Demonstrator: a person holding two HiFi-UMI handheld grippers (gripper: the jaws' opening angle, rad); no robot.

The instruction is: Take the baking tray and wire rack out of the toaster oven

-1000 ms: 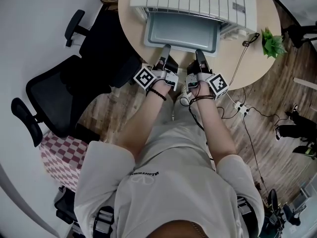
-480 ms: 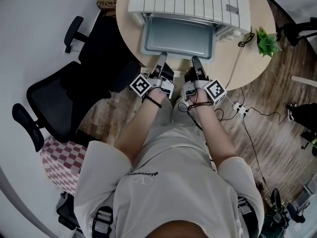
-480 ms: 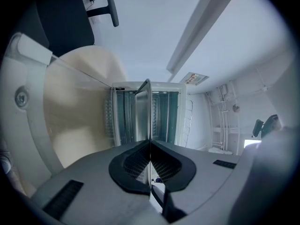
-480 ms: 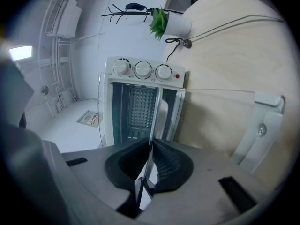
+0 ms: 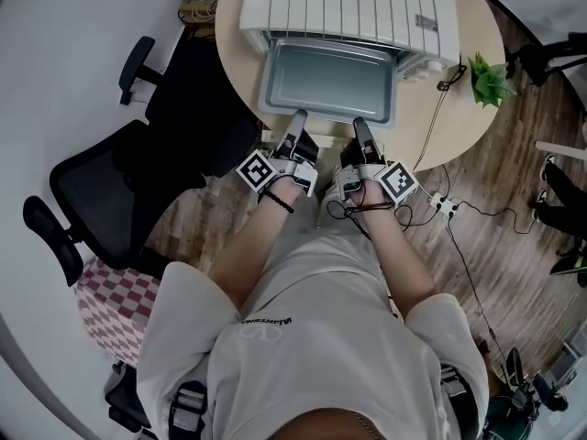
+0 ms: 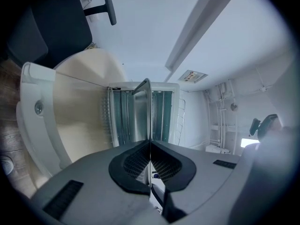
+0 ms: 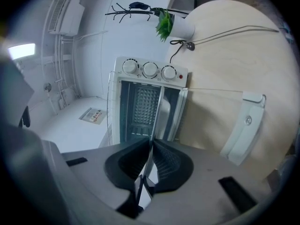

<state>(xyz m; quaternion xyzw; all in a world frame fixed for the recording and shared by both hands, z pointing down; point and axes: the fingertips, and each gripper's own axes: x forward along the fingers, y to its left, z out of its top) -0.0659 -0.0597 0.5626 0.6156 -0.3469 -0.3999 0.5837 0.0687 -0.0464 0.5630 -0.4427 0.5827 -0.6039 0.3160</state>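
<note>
Baking tray [image 5: 327, 79] sits partly out of the toaster oven [image 5: 348, 7] mouth, its back end inside and its near rim hanging in front of the oven over the table [image 5: 459, 90] edge. Held at two spots on that near rim, likely so it slides out flat without twisting or tipping. Left gripper [image 5: 297, 122] is clamped tight on the rim's left part; in the left gripper view the pads [image 6: 136, 165] pinch the thin tray lip edge-on. Right gripper [image 5: 360, 126] is clamped on the rim's right part, its pads [image 7: 164, 165] also pinching the thin lip. Wire rack: cannot make it out, maybe inside the oven under or behind the tray.

Pose: both forearms reach straight toward the oven front, parallel and close together, wrists just beside each other. Both grippers lie about level, the right nosing slightly down. Person stands directly in front of the oven.

Around: plant [image 5: 489, 79] to the oven's right on the table, office chair [image 5: 119, 172] well off the oven's left-front, cables on the floor front-right.
</note>
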